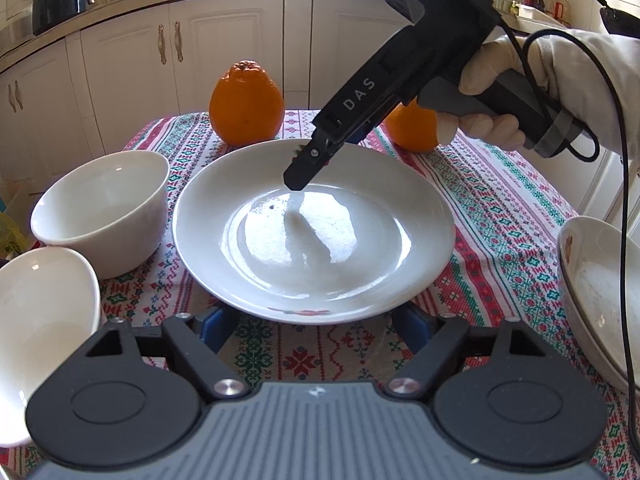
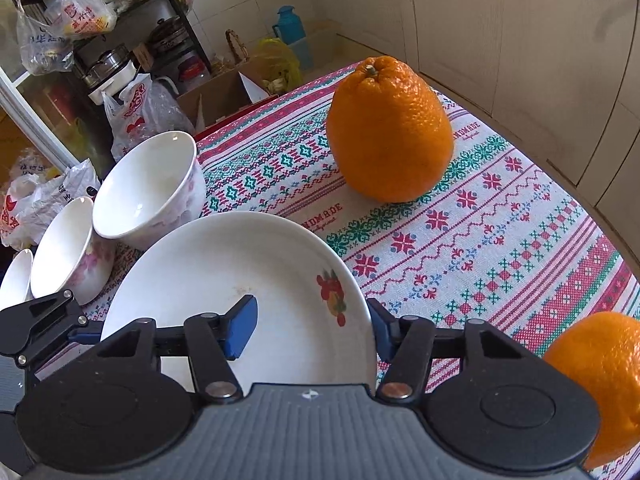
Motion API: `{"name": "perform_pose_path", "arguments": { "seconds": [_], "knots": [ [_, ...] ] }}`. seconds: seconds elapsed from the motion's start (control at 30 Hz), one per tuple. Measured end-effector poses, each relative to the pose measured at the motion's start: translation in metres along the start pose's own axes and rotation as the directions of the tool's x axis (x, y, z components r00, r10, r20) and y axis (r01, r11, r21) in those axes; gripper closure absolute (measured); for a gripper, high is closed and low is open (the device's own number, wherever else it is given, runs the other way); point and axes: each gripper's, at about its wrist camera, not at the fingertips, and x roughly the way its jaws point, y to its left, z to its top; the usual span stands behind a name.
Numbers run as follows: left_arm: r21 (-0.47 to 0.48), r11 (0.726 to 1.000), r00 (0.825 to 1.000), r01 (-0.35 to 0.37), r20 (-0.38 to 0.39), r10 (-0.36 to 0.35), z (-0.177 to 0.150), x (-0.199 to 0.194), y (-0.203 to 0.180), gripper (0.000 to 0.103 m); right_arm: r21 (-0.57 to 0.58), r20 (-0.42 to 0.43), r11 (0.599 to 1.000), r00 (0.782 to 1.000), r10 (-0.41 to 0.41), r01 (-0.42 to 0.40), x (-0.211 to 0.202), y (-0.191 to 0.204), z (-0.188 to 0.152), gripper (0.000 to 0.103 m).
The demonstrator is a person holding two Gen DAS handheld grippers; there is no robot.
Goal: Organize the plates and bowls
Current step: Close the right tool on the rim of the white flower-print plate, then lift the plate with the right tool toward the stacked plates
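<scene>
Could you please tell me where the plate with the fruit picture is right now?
In the right wrist view the plate sits low and centre on the tablecloth, its rim between the right gripper's blue pads, bowls to its left.

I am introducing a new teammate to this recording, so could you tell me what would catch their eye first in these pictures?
Probably the big white plate in the middle of the patterned tablecloth, with the right hand-held gripper shut on its far rim. Next come the two bright oranges, one behind the plate and the other partly hidden behind the gripper. White bowls stand to the plate's left.
</scene>
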Motion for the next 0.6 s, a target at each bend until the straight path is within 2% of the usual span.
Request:
{"name": "perform_pose_path", "arguments": {
  "seconds": [0.6],
  "knots": [
    [0.107, 0.993, 0.999, 0.05, -0.019, -0.048, -0.006, -0.026, -0.005, 0.021, 0.046, 0.009, 0.999, 1.0, 0.001, -0.001, -0.026, 0.015, -0.03, 0.038]
  ]
}}
